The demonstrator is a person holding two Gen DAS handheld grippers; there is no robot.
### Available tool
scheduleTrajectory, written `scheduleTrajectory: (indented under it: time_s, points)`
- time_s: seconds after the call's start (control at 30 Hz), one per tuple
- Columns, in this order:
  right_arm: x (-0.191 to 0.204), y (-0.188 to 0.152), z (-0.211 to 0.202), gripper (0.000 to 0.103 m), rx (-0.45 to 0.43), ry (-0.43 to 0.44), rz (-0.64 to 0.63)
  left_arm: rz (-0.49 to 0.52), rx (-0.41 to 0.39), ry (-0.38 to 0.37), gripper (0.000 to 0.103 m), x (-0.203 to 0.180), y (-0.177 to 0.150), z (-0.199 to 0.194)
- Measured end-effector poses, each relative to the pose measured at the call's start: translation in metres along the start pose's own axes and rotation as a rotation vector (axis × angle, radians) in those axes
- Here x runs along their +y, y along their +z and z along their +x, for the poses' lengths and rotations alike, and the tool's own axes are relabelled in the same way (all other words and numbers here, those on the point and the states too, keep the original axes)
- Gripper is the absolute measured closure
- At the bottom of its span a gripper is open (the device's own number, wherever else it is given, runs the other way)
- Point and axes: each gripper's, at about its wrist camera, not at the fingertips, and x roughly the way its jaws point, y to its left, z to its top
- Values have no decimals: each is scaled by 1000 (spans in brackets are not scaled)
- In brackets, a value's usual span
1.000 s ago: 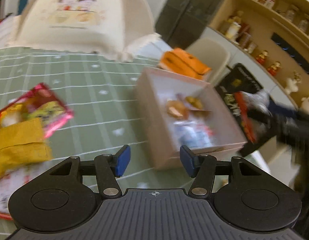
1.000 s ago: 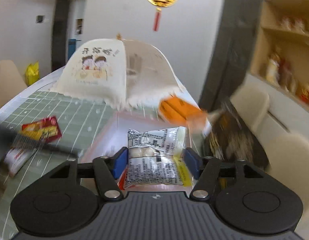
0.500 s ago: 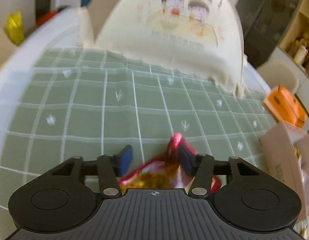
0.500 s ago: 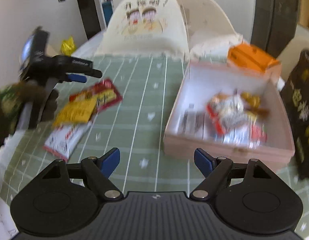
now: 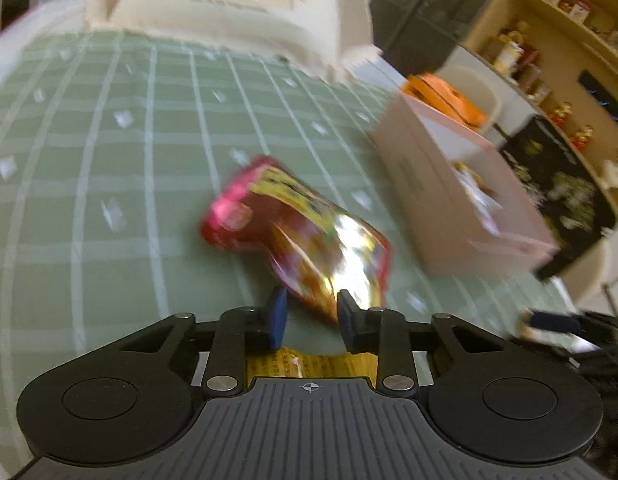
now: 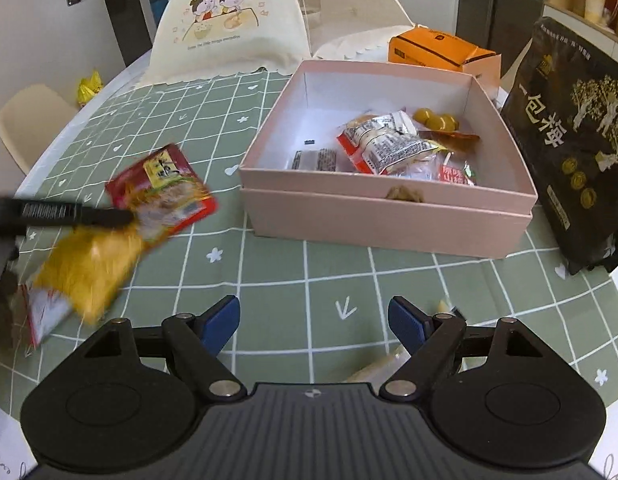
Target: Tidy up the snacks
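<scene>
Dining room; round table under a green grid cloth [image 6: 269, 264], wall shelves at right, a cream mesh food cover [image 6: 229, 28] at the far edge.

Pink box [image 6: 389, 216] sits toward the table's right side, open at the top, already holding several packets [image 6: 385, 144]. It looks like the collecting point for the snacks. Orange carton [image 6: 441, 54] behind it; a tall black bag [image 6: 569, 140] stands just right of it.

Left gripper [image 5: 311, 314]: jaws nearly closed, pinching the near end of a red packet [image 5: 301, 232]. In the left view the packet hangs forward from the fingertips, blurred, apparently clear of the cloth. The end grip is probably chosen because the foil is flat and slippery and an edge is the easiest place to pinch. It could slide out.

The right view shows the same red packet [image 6: 165, 188] left of the box, well apart from it, with a yellow packet [image 6: 89, 268] just below and a white packet [image 6: 41, 312] at the near-left edge.

Right gripper [image 6: 315, 322]: jaws wide apart, holding nothing, hovering over bare cloth at the near edge, in front of the box. A pale wrapper [image 6: 389, 364] lies under its right finger; kind unclear.

Judgement: mid-task. The red packet is picked but not boxed; yellow and white remain.
</scene>
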Motion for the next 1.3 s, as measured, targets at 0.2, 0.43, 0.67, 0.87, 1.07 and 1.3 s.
scheduleTrajectory:
  time_s: [0.2, 0.43, 0.67, 0.87, 1.07, 1.3]
  points:
    - [28, 6, 1, 21, -3, 99, -68, -73, -20, -34, 73, -6, -20, -33]
    - [115, 44, 27, 21, -107, 194, -396, -194, -136, 92, 73, 28, -24, -109]
    - [171, 88, 106, 16, -41, 131, -531, -40, 173, -125, 73, 7, -63, -112]
    - [160, 82, 114, 20, 63, 210, -382, -111, 172, -62, 73, 10, -69, -82]
    - [118, 36, 61, 46, 89, 252, -300, -137, 55, 9, 72, 16, -51, -75]
    - [67, -12, 15, 47, 64, 147, -208, -50, 9, 79, 68, -8, -29, -52]
